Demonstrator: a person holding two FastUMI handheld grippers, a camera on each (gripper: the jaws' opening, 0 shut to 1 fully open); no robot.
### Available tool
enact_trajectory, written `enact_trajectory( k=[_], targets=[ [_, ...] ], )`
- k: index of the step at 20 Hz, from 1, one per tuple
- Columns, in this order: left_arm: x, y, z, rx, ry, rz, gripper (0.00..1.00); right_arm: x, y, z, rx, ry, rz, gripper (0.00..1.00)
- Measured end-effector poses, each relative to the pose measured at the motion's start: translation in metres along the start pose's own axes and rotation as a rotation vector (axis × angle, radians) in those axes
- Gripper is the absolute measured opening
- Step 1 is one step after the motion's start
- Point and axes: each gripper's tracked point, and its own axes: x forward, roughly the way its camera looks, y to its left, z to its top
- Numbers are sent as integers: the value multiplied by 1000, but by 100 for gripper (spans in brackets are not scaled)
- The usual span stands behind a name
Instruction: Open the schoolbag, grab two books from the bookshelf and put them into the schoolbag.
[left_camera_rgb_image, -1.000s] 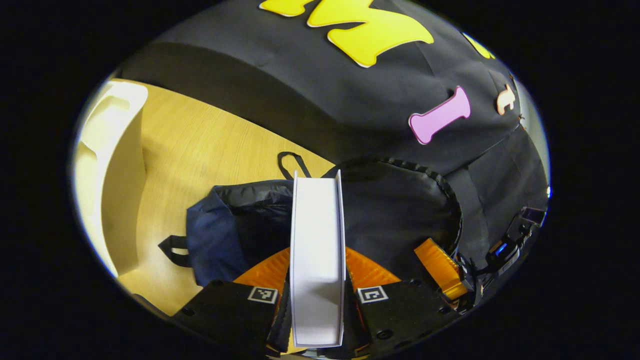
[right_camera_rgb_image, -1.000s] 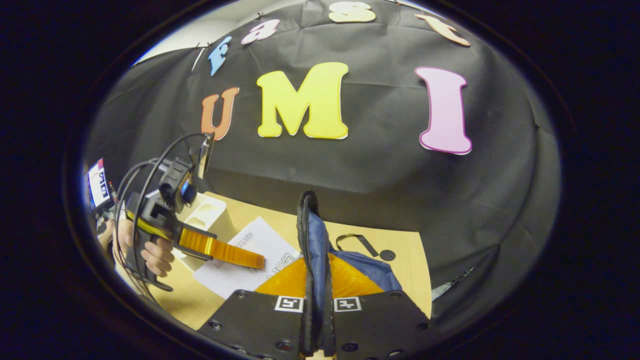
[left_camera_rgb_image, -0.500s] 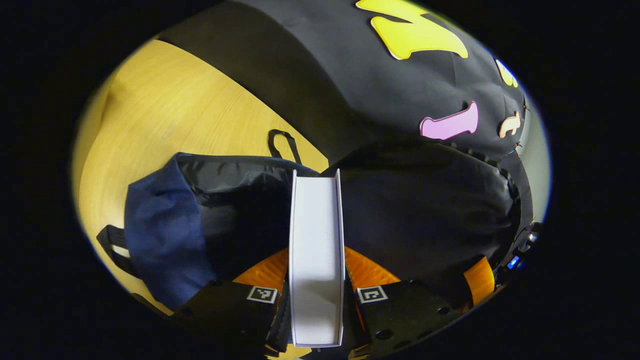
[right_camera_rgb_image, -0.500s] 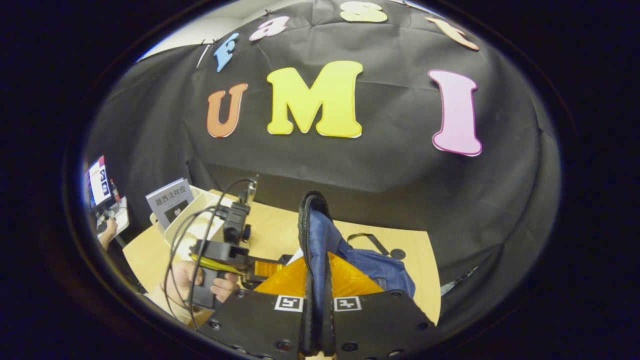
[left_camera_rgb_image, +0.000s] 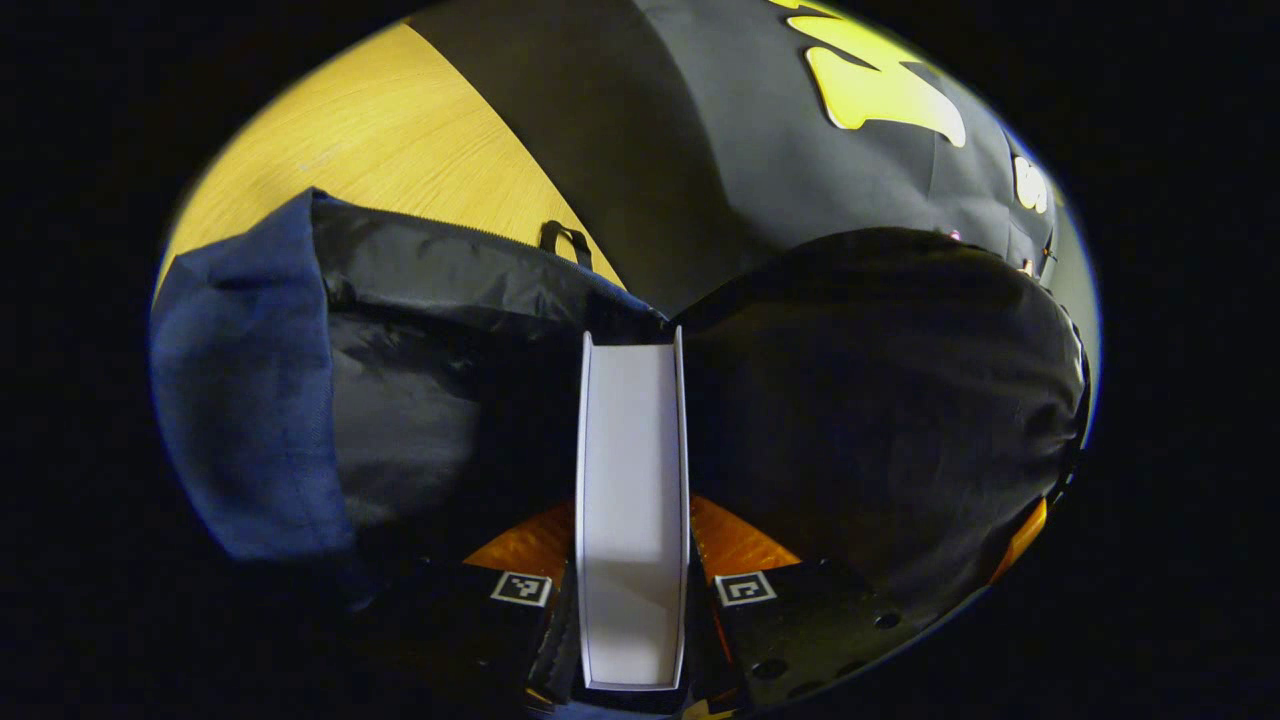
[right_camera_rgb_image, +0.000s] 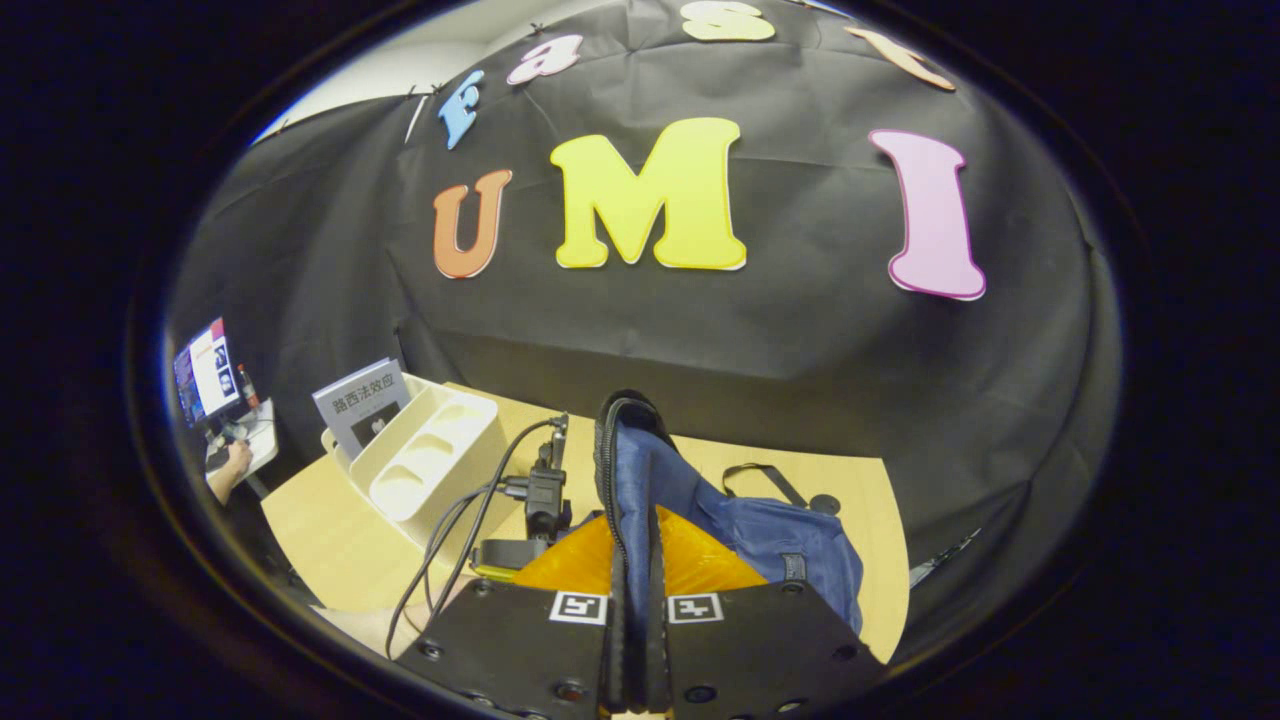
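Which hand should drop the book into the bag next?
Left. The left gripper is shut on the white book, right over the schoolbag's dark opening. The right gripper pinches the bag's zippered edge, holding it open.

Two books are counted: one white book (left_camera_rgb_image: 632, 510) and one grey book (right_camera_rgb_image: 362, 403). One schoolbag (right_camera_rgb_image: 740, 525), one bookshelf (right_camera_rgb_image: 425, 465) and one table (right_camera_rgb_image: 340, 540) are seen.
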Motion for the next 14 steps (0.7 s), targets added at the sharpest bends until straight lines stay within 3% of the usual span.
enact_trajectory(
  k=[3,4,6,8,14],
  targets=[
    [1,8,-2,49,2,38,41,-2,-6,-1,24,-10,8,7],
    [-2,23,-4,101,12,101,55,-3,-7,-2,34,-11,12,7],
    [-12,44,-8,170,38,210,71,-6,-12,-6,38,-21,12,7],
    [-26,49,-11,213,58,250,79,-6,-14,-10,49,-25,21,7],
    [-56,37,-6,329,63,335,83,-9,-20,-20,31,-26,11,7]
  ],
)
